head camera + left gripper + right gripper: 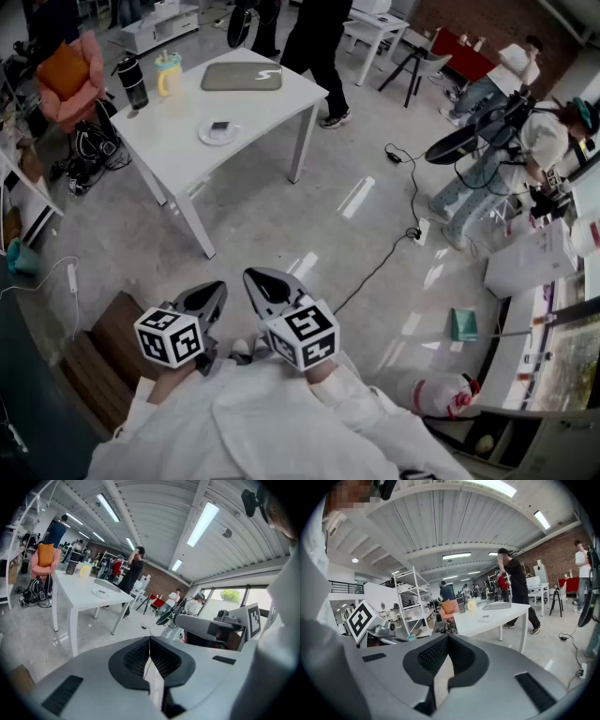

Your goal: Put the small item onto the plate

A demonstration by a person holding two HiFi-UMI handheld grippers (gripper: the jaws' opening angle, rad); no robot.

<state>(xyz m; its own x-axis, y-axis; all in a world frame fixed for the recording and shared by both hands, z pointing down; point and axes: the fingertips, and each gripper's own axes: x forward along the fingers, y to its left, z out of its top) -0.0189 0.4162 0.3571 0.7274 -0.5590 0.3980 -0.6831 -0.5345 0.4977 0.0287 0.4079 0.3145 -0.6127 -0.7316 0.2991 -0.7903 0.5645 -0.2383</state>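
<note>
Saw a white table [248,117] bearing a black bottle [132,82], a yellow cup [169,75] and a grey mat [242,77], with a pink chair [70,105] near its left corner, a person [319,37] in black standing behind it and a cable [375,272] trailing across the grey floor [262,225] to its right.
</note>
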